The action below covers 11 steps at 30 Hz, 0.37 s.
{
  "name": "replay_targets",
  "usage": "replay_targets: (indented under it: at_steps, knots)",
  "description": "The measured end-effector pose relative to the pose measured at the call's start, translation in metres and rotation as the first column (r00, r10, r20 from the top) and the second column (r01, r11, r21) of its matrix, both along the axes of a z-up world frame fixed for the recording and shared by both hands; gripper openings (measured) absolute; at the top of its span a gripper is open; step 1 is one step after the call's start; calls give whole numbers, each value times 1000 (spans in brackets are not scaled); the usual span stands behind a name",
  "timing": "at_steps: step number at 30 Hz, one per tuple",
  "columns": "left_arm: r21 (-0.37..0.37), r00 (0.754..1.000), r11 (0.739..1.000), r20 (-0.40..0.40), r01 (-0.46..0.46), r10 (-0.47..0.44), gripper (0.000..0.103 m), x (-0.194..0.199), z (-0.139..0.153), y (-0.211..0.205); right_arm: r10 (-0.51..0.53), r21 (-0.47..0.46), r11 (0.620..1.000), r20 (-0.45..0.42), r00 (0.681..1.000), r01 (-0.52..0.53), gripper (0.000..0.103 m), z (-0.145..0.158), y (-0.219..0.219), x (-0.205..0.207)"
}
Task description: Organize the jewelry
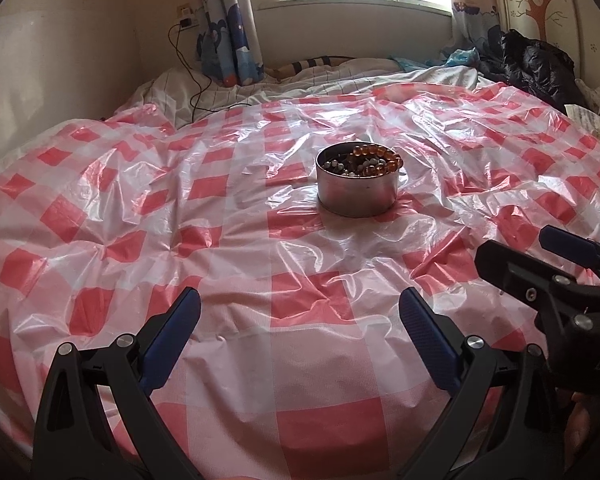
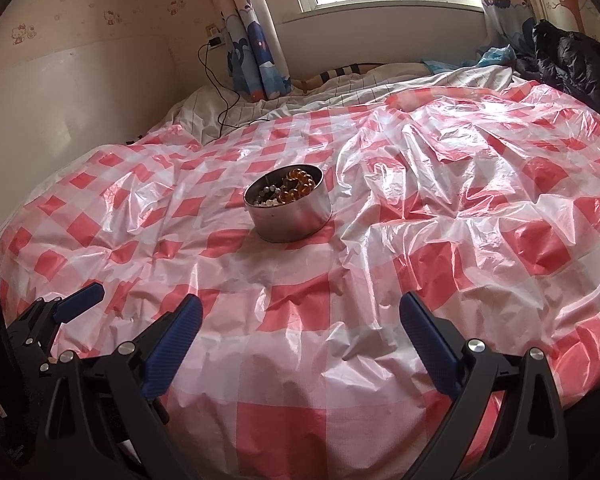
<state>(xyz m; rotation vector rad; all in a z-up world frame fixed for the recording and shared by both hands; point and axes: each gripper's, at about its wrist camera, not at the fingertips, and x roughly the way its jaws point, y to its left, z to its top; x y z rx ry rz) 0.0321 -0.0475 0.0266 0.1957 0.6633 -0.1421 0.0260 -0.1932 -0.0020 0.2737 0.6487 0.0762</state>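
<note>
The left gripper (image 1: 300, 312) with its blue ridged pads is held with its fingers spread wide, and nothing is pinched between them. The right gripper (image 2: 300, 316) is spread wide and empty too, and it is seen just beside the left one. Both are held low over the crinkly red and white checked plastic sheet (image 1: 236, 248) that is laid over the bed. Farther out, near the middle of the sheet and well apart from both grippers, the round shiny metal tin (image 1: 357, 190) is found. It is stood upright with its open mouth pointed up, so its long axis runs flat across its wide round top. Inside it, the amber bead bracelet (image 1: 380, 157) is piled at the far right and is poked above the rim, and small grey and white beads (image 1: 342, 168) are seen beside it. Things could go wrong here: the tin may be tipped if its rim is bumped, because the bed under it looks soft, and the sheet looks slippery. Round beads could be dropped, since they roll out of flat pads.
</note>
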Motion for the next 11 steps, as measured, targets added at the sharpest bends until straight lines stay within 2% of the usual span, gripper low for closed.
replay_targets:
  at_steps: [11]
  knots:
    - [-45,999,999,-28,-28,26,95,5,0,8,-9,5,1000,-2,1000,9,95,0,-2,1]
